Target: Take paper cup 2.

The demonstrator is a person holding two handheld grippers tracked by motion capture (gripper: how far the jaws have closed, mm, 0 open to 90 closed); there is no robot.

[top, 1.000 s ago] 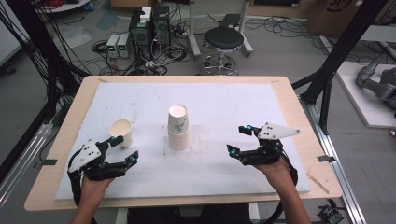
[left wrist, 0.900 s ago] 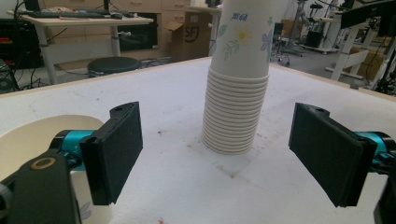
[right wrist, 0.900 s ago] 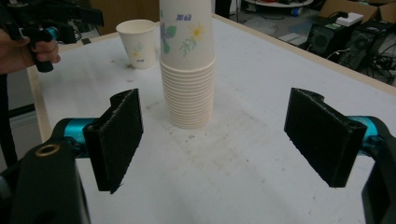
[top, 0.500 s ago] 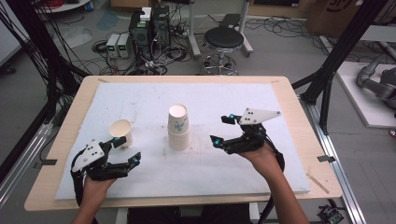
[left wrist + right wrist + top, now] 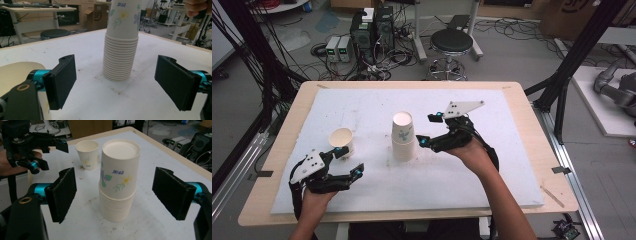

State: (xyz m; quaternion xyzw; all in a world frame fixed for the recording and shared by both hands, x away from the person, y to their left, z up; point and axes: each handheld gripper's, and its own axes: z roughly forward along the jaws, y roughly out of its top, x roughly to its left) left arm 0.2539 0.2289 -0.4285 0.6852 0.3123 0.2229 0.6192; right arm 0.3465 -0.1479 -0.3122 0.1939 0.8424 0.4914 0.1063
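Advanced toward the cup stack (image 5: 403,136) at bench centre, my right tongs (image 5: 429,130) spread to straddle it; left tongs (image 5: 348,160) idle, spread, beside 1 upright cup (image 5: 341,141).

The right hand-held gripper (image 5: 113,195) frames the upside-down cup stack (image 5: 118,180) between wide jaws, not touching it.

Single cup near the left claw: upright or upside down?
Upright. The single cup stands mouth up, its hollow inside visible; the stack is bottom up.
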